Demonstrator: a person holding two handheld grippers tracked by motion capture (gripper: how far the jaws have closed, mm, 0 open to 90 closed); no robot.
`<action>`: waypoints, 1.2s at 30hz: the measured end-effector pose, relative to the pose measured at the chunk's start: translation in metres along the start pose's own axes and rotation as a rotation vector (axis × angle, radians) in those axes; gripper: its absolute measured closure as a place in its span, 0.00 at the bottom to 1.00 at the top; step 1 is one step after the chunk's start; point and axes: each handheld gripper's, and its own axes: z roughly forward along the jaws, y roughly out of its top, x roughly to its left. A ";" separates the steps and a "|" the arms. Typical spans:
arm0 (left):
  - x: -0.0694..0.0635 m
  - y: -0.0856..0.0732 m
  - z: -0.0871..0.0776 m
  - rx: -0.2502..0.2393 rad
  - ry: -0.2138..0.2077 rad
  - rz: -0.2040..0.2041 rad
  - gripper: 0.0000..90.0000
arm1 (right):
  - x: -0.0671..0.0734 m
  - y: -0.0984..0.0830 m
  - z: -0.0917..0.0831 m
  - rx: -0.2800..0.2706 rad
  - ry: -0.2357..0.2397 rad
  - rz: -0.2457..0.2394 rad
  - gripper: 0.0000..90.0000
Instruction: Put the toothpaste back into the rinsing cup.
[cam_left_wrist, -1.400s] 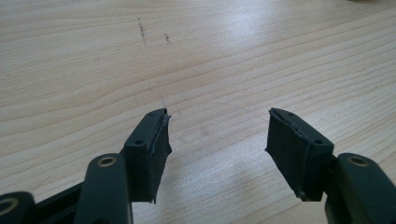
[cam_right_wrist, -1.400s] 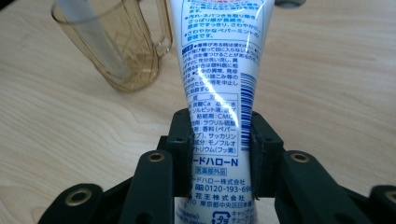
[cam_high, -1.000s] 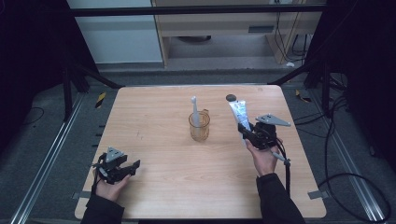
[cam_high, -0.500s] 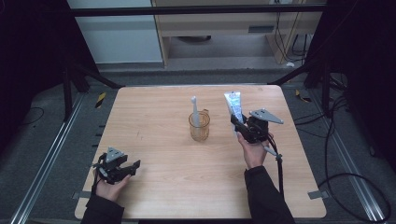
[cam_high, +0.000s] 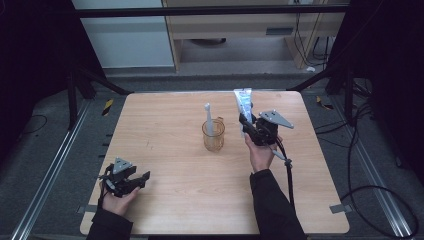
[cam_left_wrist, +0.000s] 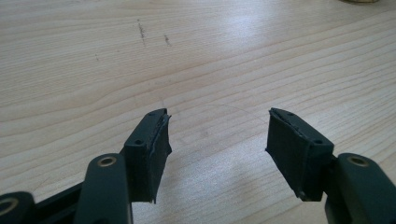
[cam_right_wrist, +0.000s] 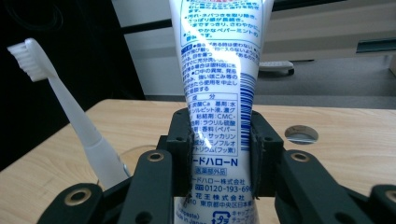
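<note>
I grip the white printed toothpaste tube (cam_right_wrist: 215, 88) upright in the right tool (cam_right_wrist: 220, 156), clearing the amber glass cup (cam_high: 213, 135); left tool (cam_left_wrist: 217, 140) rests open, empty, on the table (cam_high: 165, 130).

Glossy plastic tube (cam_right_wrist: 215, 88) (printed); matt wood table (cam_high: 165, 130).

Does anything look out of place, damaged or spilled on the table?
Nothing stands out. The toothbrush stands in the cup, the right gripper holds the toothpaste tube upright, and the table is dry.
</note>
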 end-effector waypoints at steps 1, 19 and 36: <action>0.000 0.000 0.000 0.000 0.000 0.001 0.43 | 0.001 0.001 0.002 -0.005 0.002 0.000 0.74; 0.000 0.000 0.000 -0.001 -0.003 -0.001 0.43 | 0.017 0.007 0.029 -0.046 0.012 0.019 0.74; 0.001 0.000 0.000 0.000 -0.003 -0.001 0.43 | 0.029 -0.006 0.059 -0.067 0.038 0.032 0.74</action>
